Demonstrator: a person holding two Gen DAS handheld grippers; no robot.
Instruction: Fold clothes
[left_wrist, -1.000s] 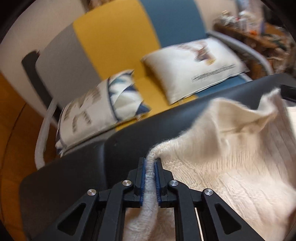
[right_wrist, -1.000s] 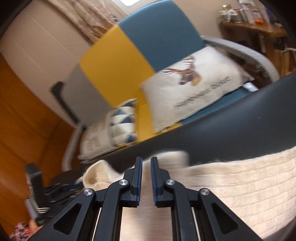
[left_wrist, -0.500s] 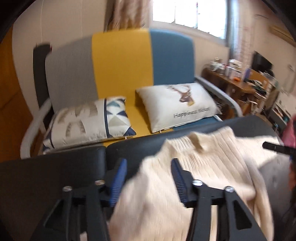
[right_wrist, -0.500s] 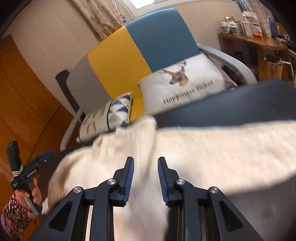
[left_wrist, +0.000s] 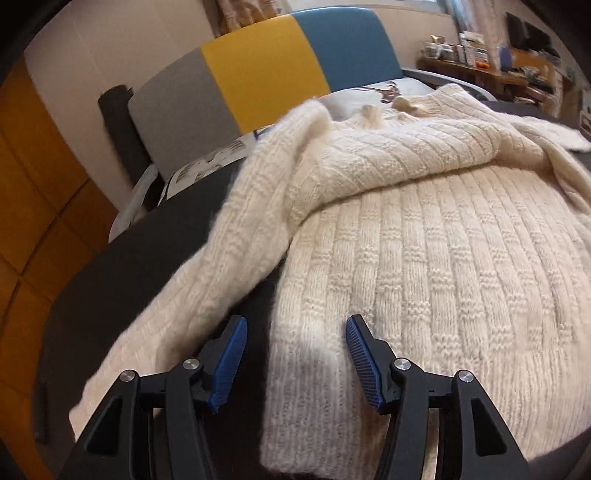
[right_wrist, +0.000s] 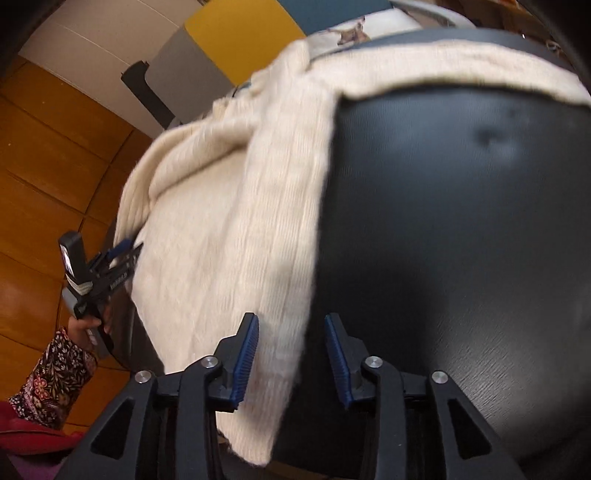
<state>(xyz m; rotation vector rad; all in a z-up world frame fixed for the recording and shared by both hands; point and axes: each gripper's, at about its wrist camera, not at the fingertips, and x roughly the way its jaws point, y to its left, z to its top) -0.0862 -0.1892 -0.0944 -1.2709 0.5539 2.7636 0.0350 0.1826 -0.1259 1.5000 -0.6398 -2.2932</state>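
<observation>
A cream knitted sweater (left_wrist: 424, 229) lies spread on the dark worktop (left_wrist: 122, 266), and it covers most of the surface in the left wrist view. Its body is flat at the centre and toward 3 o'clock. One sleeve (left_wrist: 207, 273) runs from the shoulder down toward 7 o'clock, beside the body, with a dark strip of worktop between them near the hem. The upper part of the garment is folded over itself and is bunched toward 12 o'clock.

The left gripper (left_wrist: 295, 354) hovers over the lower hem corner of the sweater. Its jaws have just been opening and now stand wide apart. The corner of the hem lies between them, but the blue pads (left_wrist: 360, 354) do not press on it.

In the right wrist view the right gripper (right_wrist: 291, 354) is over the other edge of the sweater, where a long fold of knit (right_wrist: 284, 229) hangs down past the rim of the worktop. Its jaws have also just been opening and stand moderately apart. The knit edge passes between them; this picture is a little blurred, but the pads seem free of the cloth.

At 9 o'clock in that view a hand (right_wrist: 88, 325) in a flowered sleeve (right_wrist: 51, 376) holds the left gripper at the far side of the sweater.

Behind the worktop stands a sofa (left_wrist: 258, 70) with grey, yellow and blue panels, with cushions (left_wrist: 384, 90) on it.
</observation>
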